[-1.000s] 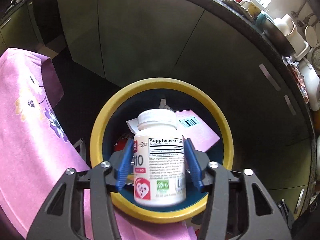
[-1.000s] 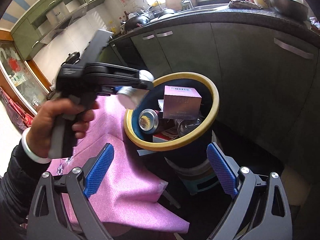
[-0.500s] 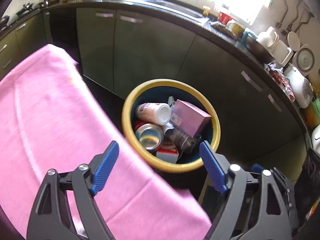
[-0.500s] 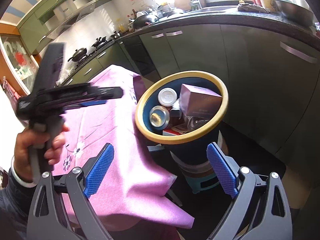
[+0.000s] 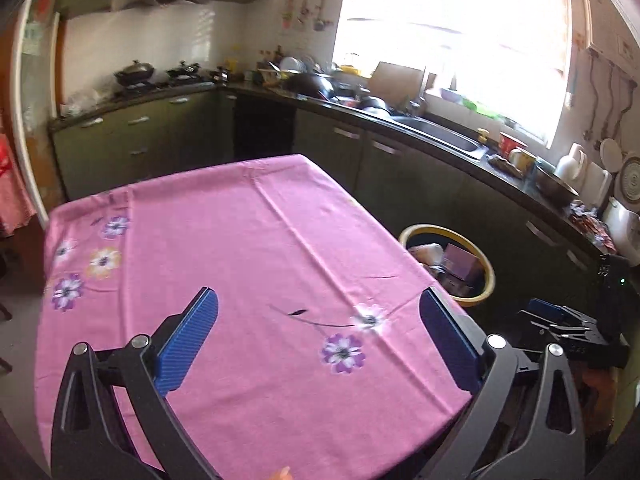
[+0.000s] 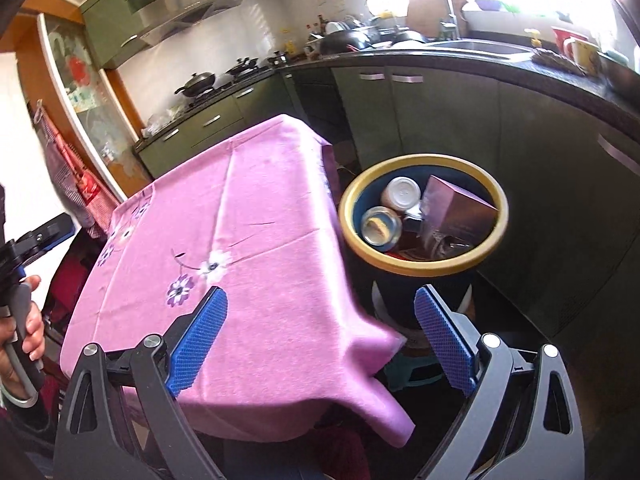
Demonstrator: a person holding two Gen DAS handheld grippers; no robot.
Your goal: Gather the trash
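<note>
Both grippers share one build. The left gripper (image 5: pixel 318 338) has black, triangular-cutout arms, silver round screws at the pivots and blue ribbed pads (image 5: pixel 188 340) on angular fingers. The right gripper (image 6: pixel 320 338) looks the same, its blue pads (image 6: pixel 198 338) finely cross-hatched. At the left edge of the right wrist view, a hand (image 6: pixel 24 340) wraps a grey handle; a pale band rings the wrist above a dark sleeve (image 6: pixel 28 416).

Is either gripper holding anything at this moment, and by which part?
Nothing is held. The left gripper, jaws opening, and the right gripper, jaws wide, are both empty above the pink flowered tablecloth.
</note>
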